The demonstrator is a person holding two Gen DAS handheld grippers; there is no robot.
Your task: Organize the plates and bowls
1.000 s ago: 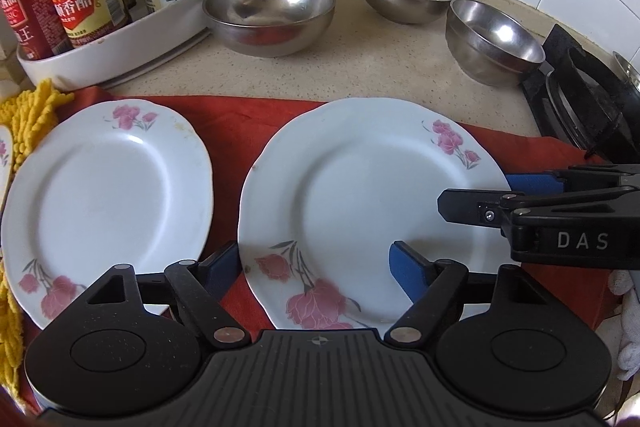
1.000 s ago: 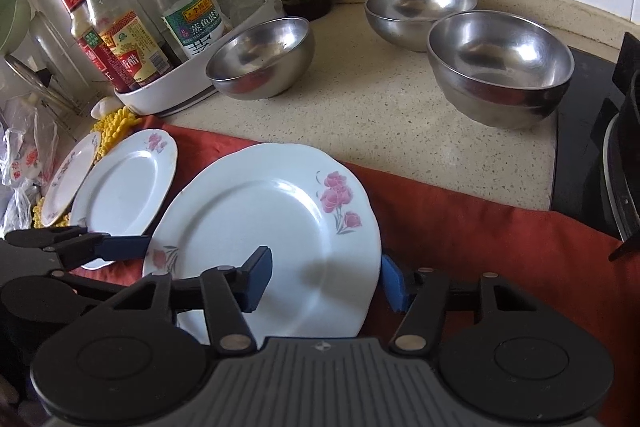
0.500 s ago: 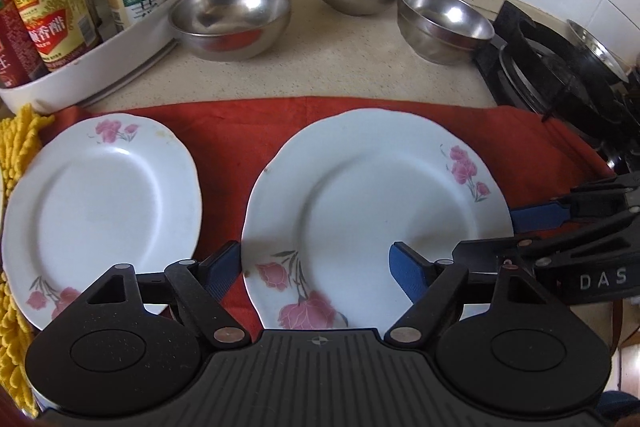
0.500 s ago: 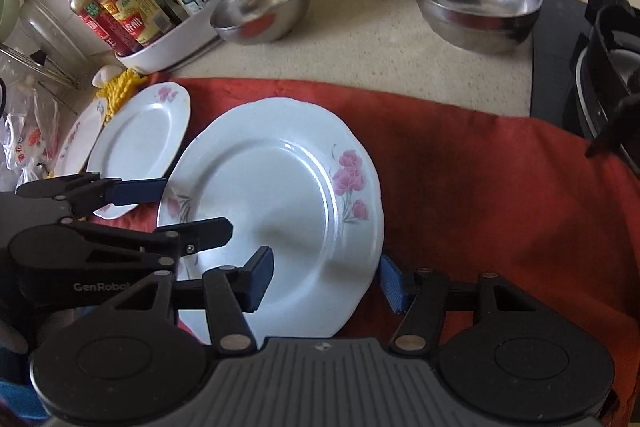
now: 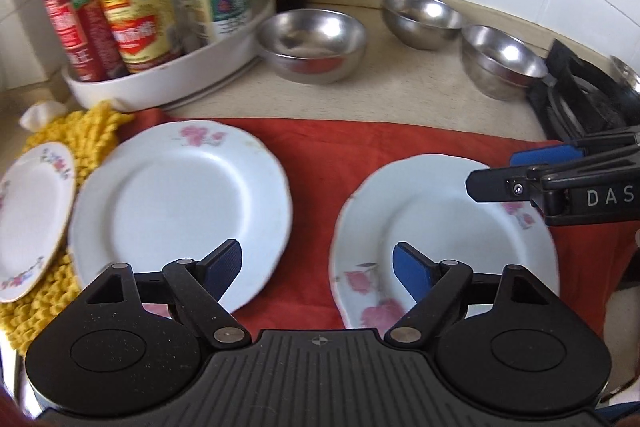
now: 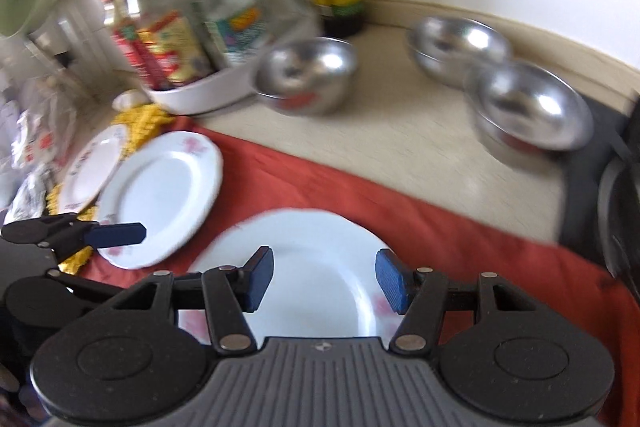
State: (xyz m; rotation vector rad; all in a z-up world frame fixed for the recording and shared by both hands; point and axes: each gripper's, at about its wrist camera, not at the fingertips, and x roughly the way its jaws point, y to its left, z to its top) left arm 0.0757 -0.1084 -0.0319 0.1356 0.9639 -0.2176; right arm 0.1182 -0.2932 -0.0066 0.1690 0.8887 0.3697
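A: What do the plates look like?

B: The big plate [image 5: 440, 227] is white with a scalloped rim and pink flowers printed near two edges. It lies flat on the red cloth [image 5: 320, 147] on the desk [image 5: 420, 95]. Left of it, on the same cloth, is a second plate [image 5: 176, 203] of the same pattern, and left of that a small plate [image 5: 28, 211] with a gold rim sits on a yellow mat [image 5: 84, 131].

A: And the bowls?

B: Three steel bowls behind the big plate, on the bare desk: one [image 5: 312, 45] beside the white tray of bottles [image 5: 168, 83], one [image 5: 422, 15] near the wall, one [image 5: 500, 61] by the stove [image 5: 580, 99].

A: The jaws?

B: The left gripper [image 5: 318, 265] has just been opening; its jaws stand wide over the strip of cloth between the two large plates, nothing between them. The right gripper [image 6: 324, 279] hangs over the big plate with its jaws partly apart, gripping nothing.

A: Anything unclear?

B: The right wrist view is blurred, so bottle labels are unreadable. Both grippers' bodies cover the near rim of the big plate, and the stove is cut off at the edge.
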